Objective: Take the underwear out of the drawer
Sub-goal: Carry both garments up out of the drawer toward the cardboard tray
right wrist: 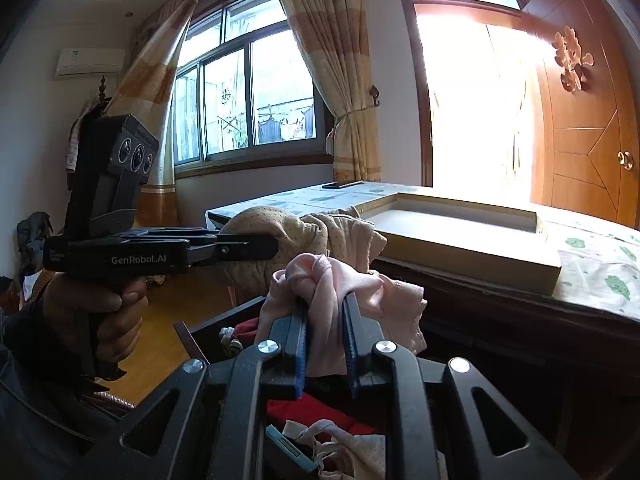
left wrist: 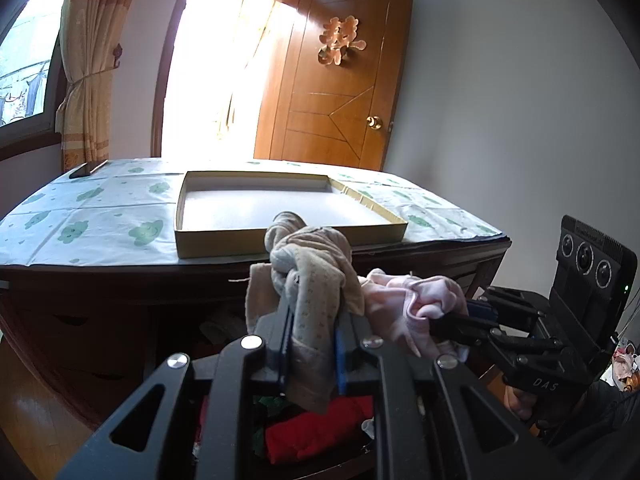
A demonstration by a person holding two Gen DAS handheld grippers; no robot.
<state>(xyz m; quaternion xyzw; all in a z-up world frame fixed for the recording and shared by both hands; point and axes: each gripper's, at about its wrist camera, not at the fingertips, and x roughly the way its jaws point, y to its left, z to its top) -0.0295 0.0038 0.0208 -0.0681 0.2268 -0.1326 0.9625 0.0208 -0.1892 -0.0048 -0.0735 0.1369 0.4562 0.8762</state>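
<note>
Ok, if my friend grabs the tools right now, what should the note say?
Left tool: shut on the beige underwear.
Right tool: shut on the pink underwear.
Both pieces are lifted above the open drawer, in front of the empty cardboard tray on the dresser.
Done: two pieces taken out.
Left: set them down, probably in the tray. More clothes, including something red, remain in the drawer.

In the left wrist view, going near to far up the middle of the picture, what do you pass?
Red garment in the drawer → left gripper shut on the beige underwear → shallow cardboard box on the cabinet top → bright doorway.
</note>
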